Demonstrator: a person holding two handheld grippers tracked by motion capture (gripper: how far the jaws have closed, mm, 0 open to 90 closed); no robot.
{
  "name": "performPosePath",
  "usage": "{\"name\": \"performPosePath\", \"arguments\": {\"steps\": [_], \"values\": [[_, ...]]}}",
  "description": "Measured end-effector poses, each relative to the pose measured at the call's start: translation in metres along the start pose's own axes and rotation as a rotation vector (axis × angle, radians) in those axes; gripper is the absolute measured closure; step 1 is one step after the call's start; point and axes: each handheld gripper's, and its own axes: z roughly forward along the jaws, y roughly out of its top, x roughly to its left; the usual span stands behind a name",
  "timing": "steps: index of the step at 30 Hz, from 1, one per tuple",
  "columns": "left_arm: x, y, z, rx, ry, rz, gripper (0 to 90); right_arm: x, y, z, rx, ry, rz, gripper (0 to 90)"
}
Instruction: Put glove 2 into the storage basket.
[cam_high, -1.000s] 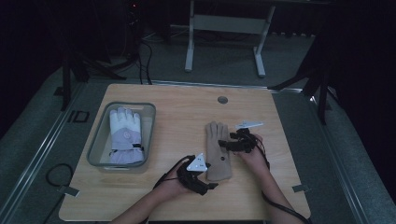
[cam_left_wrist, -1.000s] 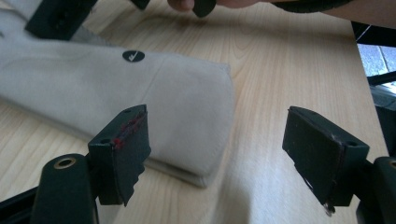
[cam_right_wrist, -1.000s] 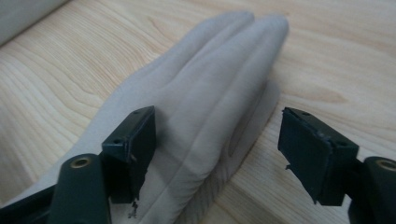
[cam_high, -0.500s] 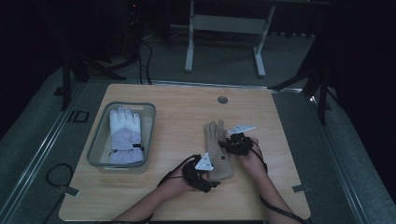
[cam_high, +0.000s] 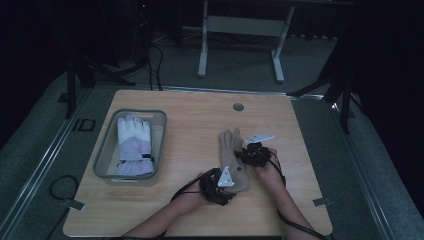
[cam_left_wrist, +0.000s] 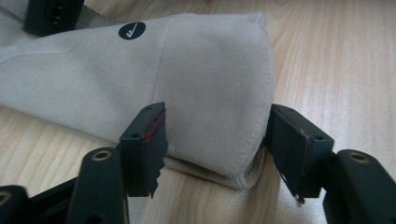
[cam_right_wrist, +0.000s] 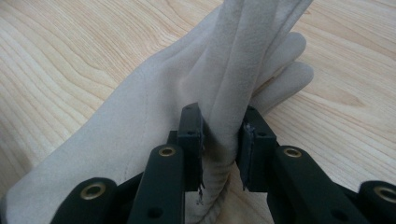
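A tan suede glove (cam_high: 231, 156) lies flat on the wooden table (cam_high: 190, 125), fingers pointing away, cuff toward the person. My left gripper (cam_high: 223, 184) is at the cuff. In the left gripper view it (cam_left_wrist: 217, 144) stands open, jaws either side of the cuff corner (cam_left_wrist: 219, 116), the right jaw against the cuff's edge. My right gripper (cam_high: 253, 152) is at the glove's right side. In the right gripper view it (cam_right_wrist: 222, 149) is shut on a raised fold of the tan glove (cam_right_wrist: 233, 79), lifted off the table.
A clear plastic bin (cam_high: 106, 150) at the table's left holds a white and lavender glove (cam_high: 133, 145). A round cable hole (cam_high: 238, 106) sits near the far edge. Bare wood lies between bin and tan glove.
Both grippers have closed in on the tan glove: the left shifted right to the cuff, the right slid slightly left and nearer onto the glove's side.
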Motion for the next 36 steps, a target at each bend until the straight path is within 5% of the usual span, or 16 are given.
{"name": "performPosePath", "arguments": {"steps": [3, 5, 7, 10, 36], "values": [[0.000, 0.000, 0.000, -0.003, 0.007, -0.006, 42.7, 0.000, 0.000, 0.000, 0.000, 0.001, 0.001, 73.1], [0.002, 0.001, 0.000, 0.010, 0.045, -0.006, 51.1, 0.000, 0.000, 0.000, 0.001, 0.000, 0.004, 73.1], [0.005, 0.002, -0.001, 0.010, 0.067, -0.023, 68.8, 0.001, 0.000, 0.000, -0.004, -0.002, 0.006, 73.5], [0.010, 0.000, -0.002, -0.006, 0.044, -0.057, 79.0, 0.000, 0.000, 0.000, -0.010, 0.004, 0.016, 74.3], [0.018, 0.014, -0.064, 0.025, 0.074, -0.002, 81.7, 0.023, 0.043, -0.016, -0.065, 0.035, -0.003, 78.2]]}}
